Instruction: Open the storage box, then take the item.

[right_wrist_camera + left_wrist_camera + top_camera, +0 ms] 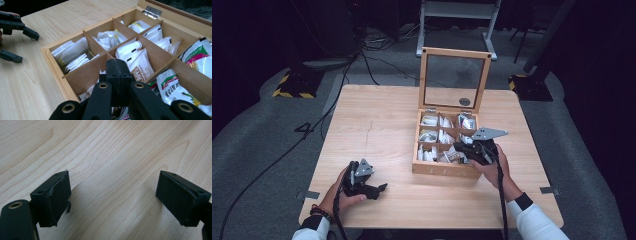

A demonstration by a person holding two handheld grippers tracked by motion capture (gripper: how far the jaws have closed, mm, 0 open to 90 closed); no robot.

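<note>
Right gripper view, close up: wooden box [75, 75] w/ dividers, compartments packed w/ white sachets [72, 53] and green-red packets [172, 86]. Right tongs [119, 68] pressed together, tips over the near middle compartments; whether anything's pinched between them can't be told. The high view adds the box's glass lid [455, 75] standing upright, box right of centre on the surface [377, 120]. Left gripper view: left tongs [113, 195] wide apart, nothing between, bare wood grain below. Left hand [343, 192] rests near the front-left edge, gripper lying low, pointing right; right hand [492, 167] at the box's front-right corner, well apart from left. Room: dark, grey floor [257, 135], loose cables [287, 150].
</note>
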